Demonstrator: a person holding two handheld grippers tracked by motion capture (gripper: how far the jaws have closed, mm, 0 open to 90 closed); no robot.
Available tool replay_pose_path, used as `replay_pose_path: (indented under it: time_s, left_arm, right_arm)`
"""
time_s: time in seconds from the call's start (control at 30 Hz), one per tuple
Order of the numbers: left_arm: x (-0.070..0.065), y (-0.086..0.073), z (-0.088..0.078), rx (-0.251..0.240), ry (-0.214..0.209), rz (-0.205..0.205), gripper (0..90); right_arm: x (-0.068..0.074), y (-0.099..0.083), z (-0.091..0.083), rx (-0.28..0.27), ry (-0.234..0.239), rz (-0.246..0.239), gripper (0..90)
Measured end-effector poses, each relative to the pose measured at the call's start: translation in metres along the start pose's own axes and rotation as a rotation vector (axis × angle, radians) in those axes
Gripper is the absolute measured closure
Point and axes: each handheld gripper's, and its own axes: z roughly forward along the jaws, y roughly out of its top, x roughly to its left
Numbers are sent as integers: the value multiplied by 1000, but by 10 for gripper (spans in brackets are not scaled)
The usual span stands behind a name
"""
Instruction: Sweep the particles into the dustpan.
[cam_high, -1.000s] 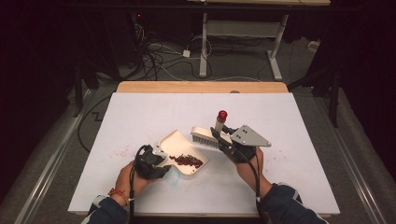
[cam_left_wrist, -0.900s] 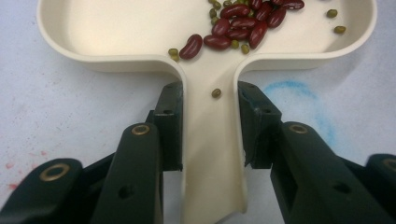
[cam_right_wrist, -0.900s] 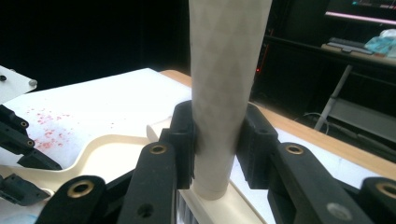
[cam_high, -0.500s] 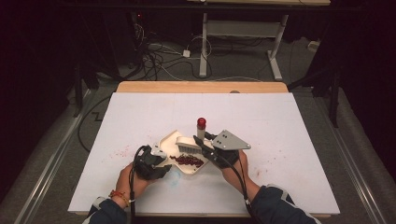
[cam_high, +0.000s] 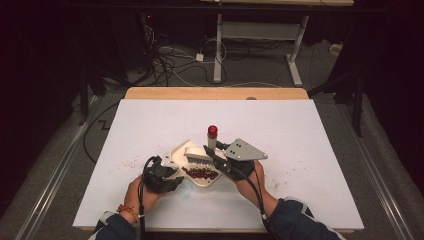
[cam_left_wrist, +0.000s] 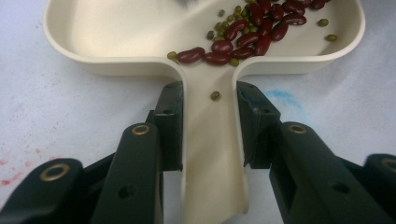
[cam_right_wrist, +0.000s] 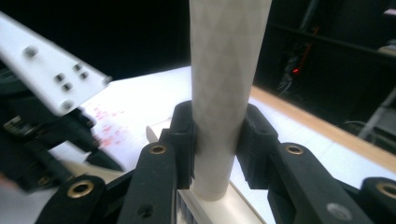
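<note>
The dustpan (cam_left_wrist: 140, 32) is kept flat on the white table (cam_high: 310, 150), its handle (cam_left_wrist: 210, 149) pinched between the pads of the left gripper (cam_high: 167, 170), so that it is steadied while the beans (cam_left_wrist: 254, 35) are swept in. The pan's long axis runs from the handle, which points back toward the person, out to the open mouth, which faces away from that gripper. Red and small green beans are gathered in the pan just ahead of the jaws, and one green bean lies on the handle itself.

The brush (cam_high: 197, 154) is gripped by its pale handle (cam_right_wrist: 224, 93) in the right gripper (cam_high: 212, 152), whose jaws are pressed together on it. The handle is held nearly upright, its red end (cam_high: 212, 131) topmost, so the bristles are set down over the pan beside the beans. Reddish specks are scattered on the table to the left of the pan.
</note>
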Motion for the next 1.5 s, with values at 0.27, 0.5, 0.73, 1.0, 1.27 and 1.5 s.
replay_pose_path:
  time_s: [0.27, 0.5, 0.73, 1.0, 1.27, 1.5]
  left_arm:
    - [-3, 0, 1, -3, 12, -3, 636]
    - [-6, -2, 2, -8, 17, -24, 636]
    - [-10, -2, 5, -41, 53, -86, 636]
    - [-6, -7, 5, -67, 68, -147, 636]
    - [1, -12, 3, -73, 77, -160, 637]
    - [9, -16, 2, -76, 83, -168, 636]
  right_arm:
    - [-7, -6, 7, 10, -50, -24, 705]
    - [-8, -12, 18, 36, -76, -31, 706]
    - [8, -9, 12, 54, 6, -8, 705]
    - [24, -2, 12, 43, 46, -16, 706]
    - [18, 8, 3, -12, 45, 6, 705]
    - [2, 14, -10, -35, 21, 26, 705]
